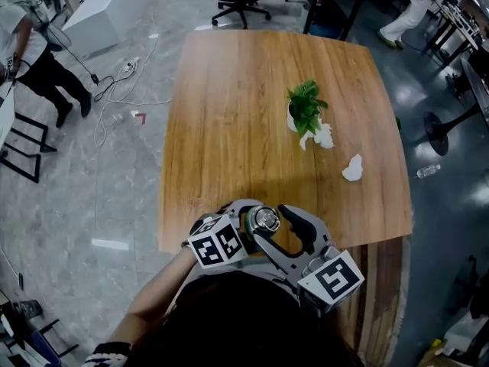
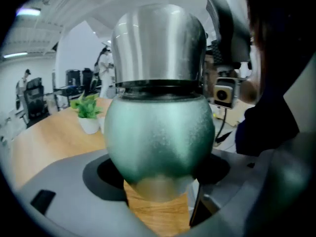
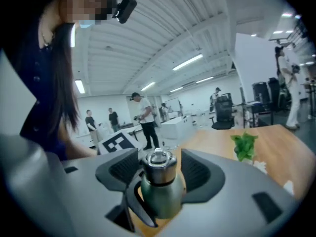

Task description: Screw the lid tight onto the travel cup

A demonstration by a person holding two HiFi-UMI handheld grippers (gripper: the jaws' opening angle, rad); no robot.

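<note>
A green travel cup with a steel lid stands near the front edge of the wooden table. My left gripper is shut on its round green body, one pad pressing on each side. In the left gripper view the steel lid sits on top of the cup. My right gripper reaches in from the right at lid height. The right gripper has its jaws wide on both sides of the lid, with a small gap at each pad, above the cup.
A small potted plant stands at mid-table, with crumpled white paper to its right. People and office chairs are on the floor beyond the table. The table's front edge lies just under the grippers.
</note>
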